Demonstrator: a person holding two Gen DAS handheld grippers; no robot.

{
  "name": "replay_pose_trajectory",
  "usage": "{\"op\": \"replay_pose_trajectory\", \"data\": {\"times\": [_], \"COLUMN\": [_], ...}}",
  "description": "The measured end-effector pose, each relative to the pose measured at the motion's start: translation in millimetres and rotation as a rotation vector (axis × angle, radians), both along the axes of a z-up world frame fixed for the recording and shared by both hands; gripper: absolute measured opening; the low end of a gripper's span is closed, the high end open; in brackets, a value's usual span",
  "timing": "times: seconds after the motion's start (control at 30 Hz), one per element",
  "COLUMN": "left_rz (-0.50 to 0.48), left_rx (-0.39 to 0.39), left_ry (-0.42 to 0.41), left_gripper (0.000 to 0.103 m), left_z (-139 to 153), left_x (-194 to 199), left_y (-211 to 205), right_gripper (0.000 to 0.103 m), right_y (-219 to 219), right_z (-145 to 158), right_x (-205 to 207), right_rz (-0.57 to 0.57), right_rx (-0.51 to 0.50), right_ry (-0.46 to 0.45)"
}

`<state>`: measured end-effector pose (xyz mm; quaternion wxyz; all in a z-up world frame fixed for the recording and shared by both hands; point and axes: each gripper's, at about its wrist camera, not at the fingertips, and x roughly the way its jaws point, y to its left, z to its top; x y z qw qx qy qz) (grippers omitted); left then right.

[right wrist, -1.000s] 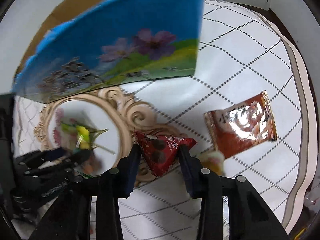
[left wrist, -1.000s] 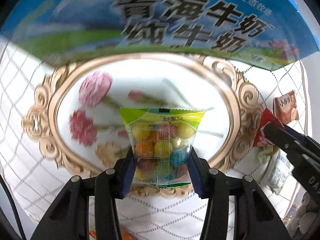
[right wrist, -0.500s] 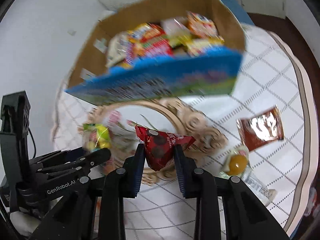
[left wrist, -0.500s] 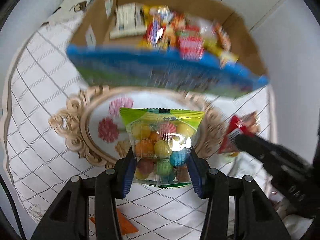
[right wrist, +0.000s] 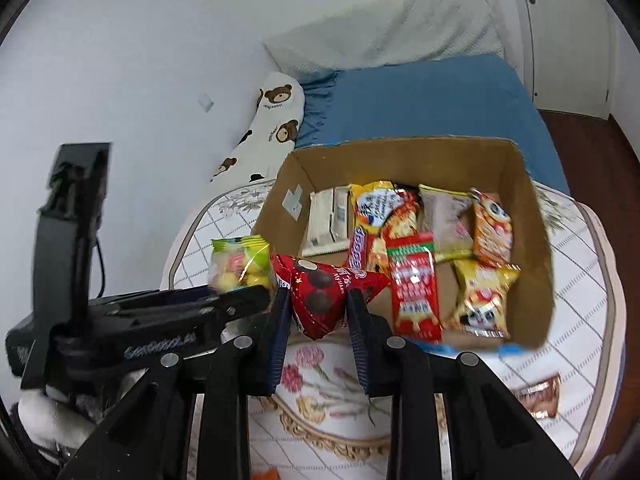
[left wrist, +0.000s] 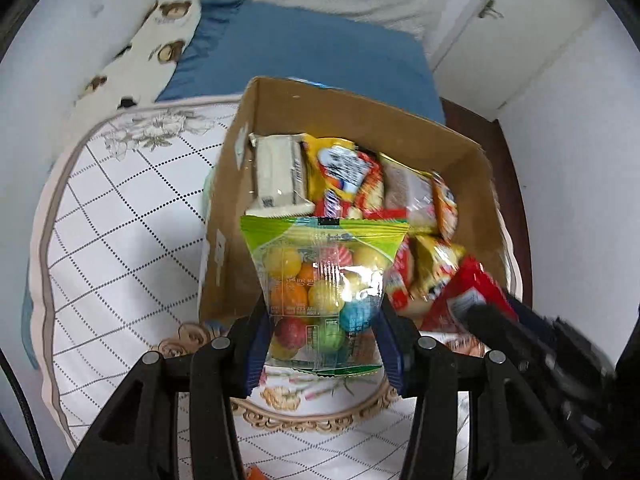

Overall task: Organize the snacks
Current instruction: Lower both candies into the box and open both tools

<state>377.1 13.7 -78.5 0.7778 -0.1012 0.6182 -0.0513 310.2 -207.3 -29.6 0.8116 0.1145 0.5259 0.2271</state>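
Quilted white tablecloth (left wrist: 120, 248) with dotted diamond lines covering the round table, oval floral placemat (right wrist: 320, 384) lying nearest the cameras.

Left gripper (left wrist: 324, 344): clamping a clear bag of coloured gumballs (left wrist: 324, 280), green-topped, upright, hanging in front of the box's near wall.

Right gripper (right wrist: 318, 316): jaws just closing, now pinching a red triangular chocolate pouch (right wrist: 324, 292), held just beside the gumball bag at the box's near left corner.

Cardboard box (right wrist: 536, 240): sitting beyond the placemat, open-topped, blue printed outer face barely showing at the near edge. Holding about eight packets: one white (right wrist: 326, 220), one yellow-and-blue (right wrist: 376, 204), one pale beige (right wrist: 448, 220), one orange (right wrist: 492, 228), one red (right wrist: 414, 284), one yellow (right wrist: 484, 296), others partly overlapping.

Right wrist view only: one brown foil packet (right wrist: 538, 394) lying on the cloth right of the box, well apart from it.

Behind the table: blue bedspread (left wrist: 312, 56), bear-print bolster (right wrist: 268, 132), white pillow (right wrist: 384, 36), white wall.
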Motion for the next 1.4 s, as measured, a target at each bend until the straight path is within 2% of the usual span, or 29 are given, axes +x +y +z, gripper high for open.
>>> {"op": "replay_pose_trajectory", "data": {"times": [0.13, 0.43, 0.53, 0.6, 0.63, 0.67, 0.77, 0.87, 1.1, 1.4], "left_rz": [0.014, -0.021, -0.012, -0.011, -0.015, -0.016, -0.019, -0.021, -0.020, -0.024], "left_rx": [-0.004, 0.064, 0.053, 0.056, 0.069, 0.080, 0.084, 0.107, 0.132, 0.170], "left_ry": [0.117, 0.246, 0.274, 0.267, 0.257, 0.243, 0.232, 0.211, 0.172, 0.060], "left_gripper": [0.045, 0.046, 0.051, 0.066, 0.079, 0.081, 0.083, 0.083, 0.083, 0.083], "left_z": [-35, -76, -85, -85, -84, -81, -78, -73, -69, -50], "left_x": [34, 54, 55, 57, 58, 58, 61, 60, 49, 20], "left_y": [10, 3, 4, 5, 5, 4, 3, 1, -2, -14], "right_gripper": [0.030, 0.030, 0.031, 0.036, 0.049, 0.063, 0.080, 0.093, 0.096, 0.096], "right_y": [17, 33, 34, 33, 31, 30, 26, 23, 8, -18], "right_z": [-24, -83, -96, -101, -102, -103, -104, -105, -104, -86], "right_x": [29, 50, 53, 55, 56, 57, 60, 61, 60, 47], "right_rz": [0.008, 0.021, 0.025, 0.016, 0.011, 0.007, -0.011, -0.017, -0.066, -0.115], "right_rx": [-0.012, -0.047, -0.049, -0.063, -0.076, -0.088, -0.102, -0.166, -0.312, -0.361], "right_ry": [0.058, 0.175, 0.228, 0.249, 0.252, 0.254, 0.271, 0.268, 0.225, 0.161]}}
